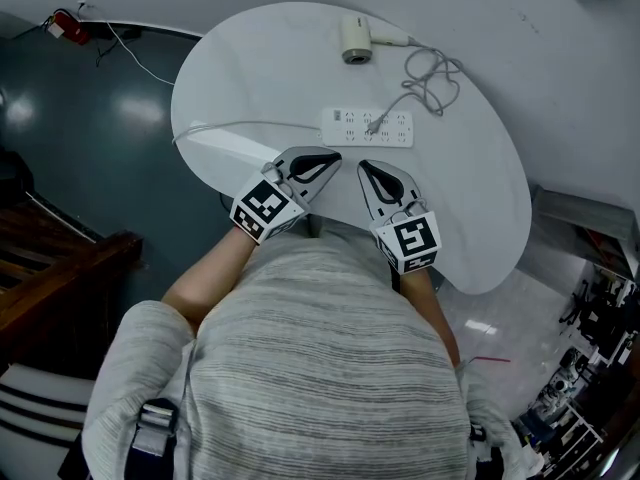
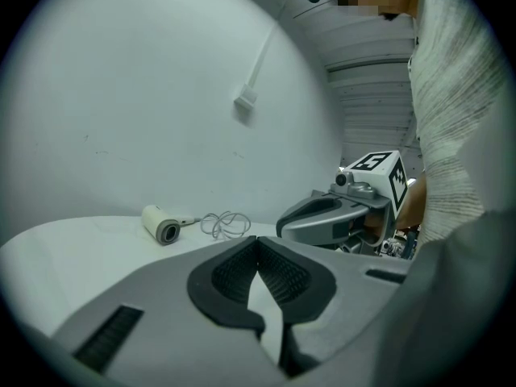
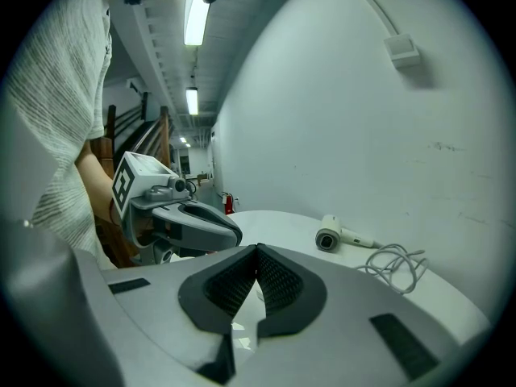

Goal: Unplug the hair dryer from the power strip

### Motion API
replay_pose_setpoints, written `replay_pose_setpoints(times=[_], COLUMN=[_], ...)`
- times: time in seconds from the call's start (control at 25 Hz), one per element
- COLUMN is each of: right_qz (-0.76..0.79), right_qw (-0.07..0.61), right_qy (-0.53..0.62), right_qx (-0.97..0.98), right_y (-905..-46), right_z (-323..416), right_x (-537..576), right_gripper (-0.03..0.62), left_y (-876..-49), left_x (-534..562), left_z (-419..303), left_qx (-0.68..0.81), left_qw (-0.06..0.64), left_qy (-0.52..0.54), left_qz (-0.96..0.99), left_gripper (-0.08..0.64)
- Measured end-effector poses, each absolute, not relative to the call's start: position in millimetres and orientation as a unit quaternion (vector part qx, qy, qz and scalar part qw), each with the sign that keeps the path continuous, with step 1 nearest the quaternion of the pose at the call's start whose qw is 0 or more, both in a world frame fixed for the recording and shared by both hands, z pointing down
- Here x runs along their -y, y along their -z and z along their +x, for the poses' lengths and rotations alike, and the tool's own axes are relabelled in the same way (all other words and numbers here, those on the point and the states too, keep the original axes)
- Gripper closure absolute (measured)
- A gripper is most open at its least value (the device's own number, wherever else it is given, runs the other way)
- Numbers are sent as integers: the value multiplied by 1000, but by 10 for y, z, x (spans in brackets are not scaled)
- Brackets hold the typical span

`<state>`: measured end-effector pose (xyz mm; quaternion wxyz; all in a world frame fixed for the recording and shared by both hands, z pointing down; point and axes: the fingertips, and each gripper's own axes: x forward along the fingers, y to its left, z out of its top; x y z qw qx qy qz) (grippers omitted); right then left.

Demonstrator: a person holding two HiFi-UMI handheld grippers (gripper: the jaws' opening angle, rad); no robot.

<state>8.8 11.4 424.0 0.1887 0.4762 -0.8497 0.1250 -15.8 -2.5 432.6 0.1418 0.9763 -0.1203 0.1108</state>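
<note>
Jaws on both tools are closed, pad against pad, and I see nothing caught between them: the left gripper (image 2: 258, 244) and the right gripper (image 3: 258, 252) both show their ribbed pads meeting in a tight V. From the head view they sit side by side over the near edge of the desk (image 1: 250, 68), tips angled slightly toward each other and apart from everything on it. Each one shows in the other's gripper view, marker cube at the back.

Just beyond the tips lies the white power strip (image 1: 367, 126), flat and lengthwise across the desk. Its own thin white cable (image 1: 230, 125) runs off to the desk's left edge. The hair dryer (image 1: 357, 38) lies on its side well past the strip, near the far edge by the wall. Its grey cord (image 1: 430, 78) loops loosely to the right of it and comes back to the middle of the strip. The plug is too small for me to make out.
</note>
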Motion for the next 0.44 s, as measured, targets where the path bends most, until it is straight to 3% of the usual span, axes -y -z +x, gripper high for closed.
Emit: replay_pose_setpoints(times=[0.44], right_qz=[470], right_qw=[195], right_qy=[-128], right_qx=[851], right_y=[-4261], right_z=[52], right_x=[-142], right_gripper=[568], left_y=[-4352], left_x=[-4], left_z=[-191], left_qx=[123], left_qw=[150], left_qy=[-108], left_qz=[975], left_gripper=[552])
